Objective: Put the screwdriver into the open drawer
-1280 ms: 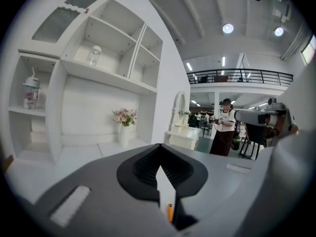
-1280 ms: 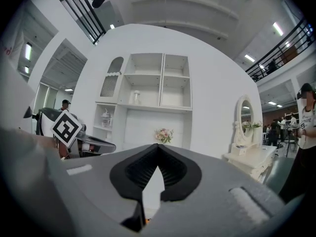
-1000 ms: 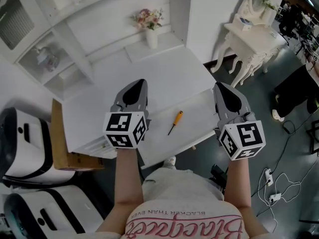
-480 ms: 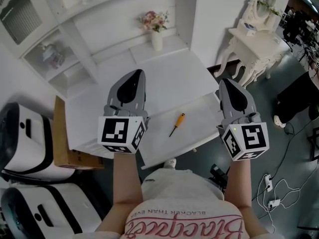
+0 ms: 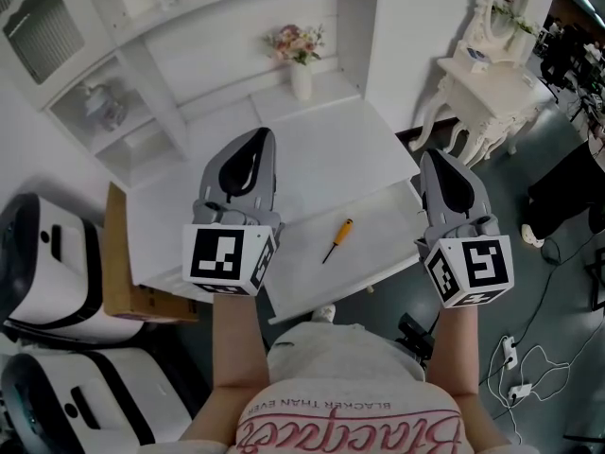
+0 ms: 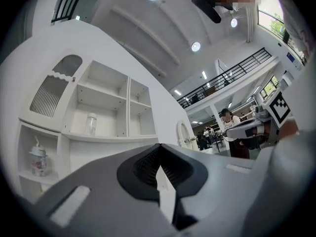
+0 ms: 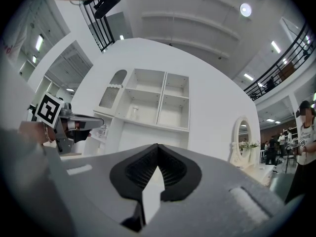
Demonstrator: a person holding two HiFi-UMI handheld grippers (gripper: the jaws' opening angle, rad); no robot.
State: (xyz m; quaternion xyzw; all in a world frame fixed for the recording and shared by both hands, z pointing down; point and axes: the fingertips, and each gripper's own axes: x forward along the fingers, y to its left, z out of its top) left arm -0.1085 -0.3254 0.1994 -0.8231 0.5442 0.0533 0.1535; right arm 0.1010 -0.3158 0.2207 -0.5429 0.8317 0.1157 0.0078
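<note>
A screwdriver point(image 5: 336, 239) with an orange handle and dark shaft lies on the low white pulled-out panel point(image 5: 378, 225) at the front of the white desk point(image 5: 321, 149). It is between my two grippers and below them. My left gripper point(image 5: 253, 140) hangs over the desk left of the screwdriver, shut and empty. My right gripper point(image 5: 444, 159) is over the panel's right end, also shut and empty. In the left gripper view the left gripper point(image 6: 159, 146) points slightly upward at the shelves; in the right gripper view the right gripper point(image 7: 157, 146) does the same.
A vase of flowers point(image 5: 300, 64) stands at the back of the desk under a white shelf unit point(image 5: 113, 102). A cardboard box point(image 5: 118, 282) and white machines point(image 5: 38, 282) are at the left. A white dressing table point(image 5: 482, 74) and floor cables point(image 5: 520, 348) are at the right.
Both grippers have risen, the left one more, and its marker cube has rolled a little. The screwdriver has not moved.
</note>
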